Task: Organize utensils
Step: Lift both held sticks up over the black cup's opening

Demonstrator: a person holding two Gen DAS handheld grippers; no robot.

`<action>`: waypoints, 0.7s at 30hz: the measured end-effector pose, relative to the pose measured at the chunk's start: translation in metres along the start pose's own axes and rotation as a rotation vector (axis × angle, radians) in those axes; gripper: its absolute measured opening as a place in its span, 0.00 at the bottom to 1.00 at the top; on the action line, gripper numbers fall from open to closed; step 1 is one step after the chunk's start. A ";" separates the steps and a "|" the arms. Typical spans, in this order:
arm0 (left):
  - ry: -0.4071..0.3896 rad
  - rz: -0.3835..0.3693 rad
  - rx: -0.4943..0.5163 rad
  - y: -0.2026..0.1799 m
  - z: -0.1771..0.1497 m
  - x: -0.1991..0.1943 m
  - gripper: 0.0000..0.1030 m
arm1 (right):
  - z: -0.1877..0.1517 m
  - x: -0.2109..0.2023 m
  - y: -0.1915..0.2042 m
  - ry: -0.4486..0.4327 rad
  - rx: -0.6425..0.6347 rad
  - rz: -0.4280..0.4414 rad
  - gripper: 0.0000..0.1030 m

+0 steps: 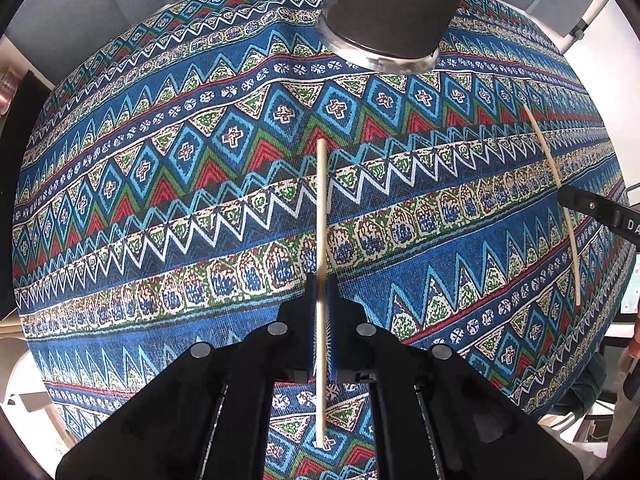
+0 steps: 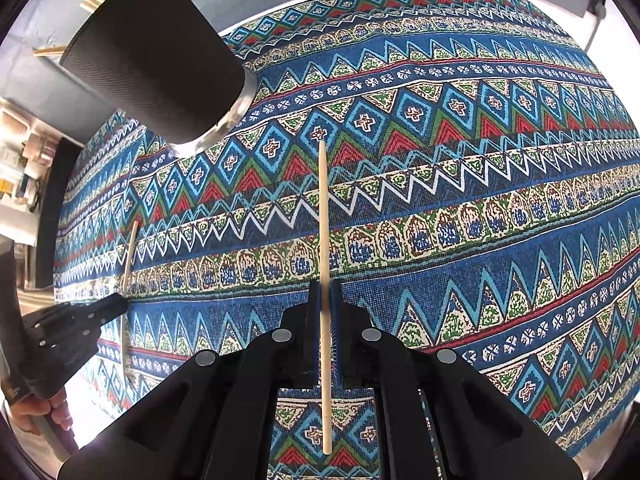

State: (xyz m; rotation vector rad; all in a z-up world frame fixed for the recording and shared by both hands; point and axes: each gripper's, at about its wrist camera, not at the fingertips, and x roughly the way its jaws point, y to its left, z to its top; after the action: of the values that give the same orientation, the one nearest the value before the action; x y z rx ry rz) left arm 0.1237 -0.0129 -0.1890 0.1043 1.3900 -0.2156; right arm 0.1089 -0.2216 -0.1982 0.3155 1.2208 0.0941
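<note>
We have both pairs of tongs clamped, each on its own chopstick. Our left tongs point(image 1: 321, 308) pinch the left chopstick point(image 1: 321, 208) partway along its length, so it runs straight from six o'clock to twelve o'clock in the left wrist view, its long end pointing ahead of the pads and a shorter tail trailing back under the tongs. Our right tongs point(image 2: 325, 312) hold the right chopstick point(image 2: 323, 216) the same way, its axis also running six to twelve in the right wrist view.

Outward from there, the dark holder point(image 1: 394, 8) stands upright on the patterned cloth point(image 1: 160, 200) that covers the worktop. From the left tongs it lies at about twelve o'clock, almost dead in line with the chopstick's axis. From the right tongs the same holder sits at about ten o'clock, well off the stick's line, with other sticks already poking from its mouth.

We judge the left hand the better placed: its chopstick points nearly at the holder, though the stick lies well below the rim and must be lifted and tipped upright before it can drop in.
</note>
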 end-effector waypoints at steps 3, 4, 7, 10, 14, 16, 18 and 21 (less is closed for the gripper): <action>-0.028 0.023 0.011 0.013 -0.015 -0.021 0.05 | -0.001 -0.001 0.002 0.000 -0.012 0.001 0.05; -0.034 0.023 0.008 0.020 -0.018 -0.028 0.05 | 0.001 0.001 0.003 0.001 -0.012 0.006 0.05; -0.063 0.022 -0.006 0.029 -0.020 -0.049 0.05 | 0.002 -0.001 0.006 -0.003 -0.013 0.015 0.05; -0.099 0.027 -0.004 0.029 -0.018 -0.073 0.05 | 0.004 -0.007 0.007 -0.016 -0.015 0.025 0.05; -0.159 0.066 0.025 0.029 -0.009 -0.098 0.05 | 0.012 -0.020 0.006 -0.049 -0.006 0.042 0.05; -0.172 0.068 0.026 0.022 -0.001 -0.105 0.05 | 0.019 -0.028 0.006 -0.070 0.000 0.052 0.05; -0.190 0.081 0.028 0.019 0.007 -0.112 0.05 | 0.028 -0.040 0.009 -0.101 -0.003 0.066 0.05; -0.227 0.084 0.024 0.012 0.025 -0.123 0.05 | 0.042 -0.061 0.015 -0.158 -0.023 0.085 0.05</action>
State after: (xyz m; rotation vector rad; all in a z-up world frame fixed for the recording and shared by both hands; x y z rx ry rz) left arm 0.1304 0.0047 -0.0642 0.1529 1.1546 -0.1681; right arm 0.1287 -0.2301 -0.1253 0.3489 1.0490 0.1536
